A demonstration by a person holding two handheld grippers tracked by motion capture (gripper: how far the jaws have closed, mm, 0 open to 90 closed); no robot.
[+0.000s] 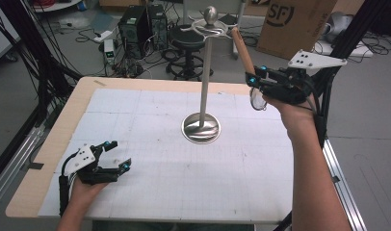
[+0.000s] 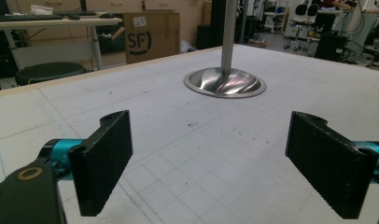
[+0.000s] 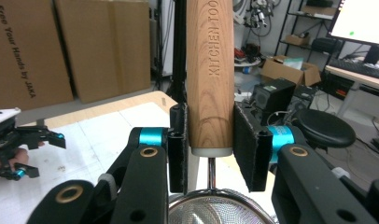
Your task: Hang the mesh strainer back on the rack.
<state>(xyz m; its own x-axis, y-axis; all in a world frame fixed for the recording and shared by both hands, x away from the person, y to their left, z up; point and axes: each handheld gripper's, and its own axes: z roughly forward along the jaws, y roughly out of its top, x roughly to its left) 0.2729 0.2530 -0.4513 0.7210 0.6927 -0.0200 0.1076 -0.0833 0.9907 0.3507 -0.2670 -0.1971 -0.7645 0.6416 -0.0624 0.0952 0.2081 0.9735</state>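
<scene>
A: Right gripper (image 1: 259, 83)?

B: Held up in the air beyond the table's (image 1: 49, 159) far right corner. Jaws closed on the wooden handle (image 3: 209, 74) of a strainer (image 3: 215, 210). In the right gripper view the pads clamp the handle's lower end from both sides, flat against the wood. The handle's white end cap sits about level with the middle of the pads.

A: Strainer attitude?

B: Handle up, mesh bowl down. In the high view the handle (image 1: 242, 48) rises from the jaws, tilted to the left toward the top of the stand (image 1: 205, 72). The bowl (image 1: 257, 100) hangs just below the gripper, in front of the hand. A thin metal stem joins cap and bowl rim between the lower pad edges.

A: Contact with the stand?

B: Handle tip is near the hooks (image 1: 209, 30) at the stand's top; cannot tell whether it touches. The stand's base (image 1: 201, 128) sits at the middle of the table, well apart from the gripper.

A: Left gripper (image 1: 117, 155)?

B: Low over the near left part of the table, jaws spread wide, nothing between them. In the left gripper view both pads (image 2: 103, 161) stand far apart with bare table between, and the stand's base (image 2: 225, 83) lies ahead, well clear.
</scene>
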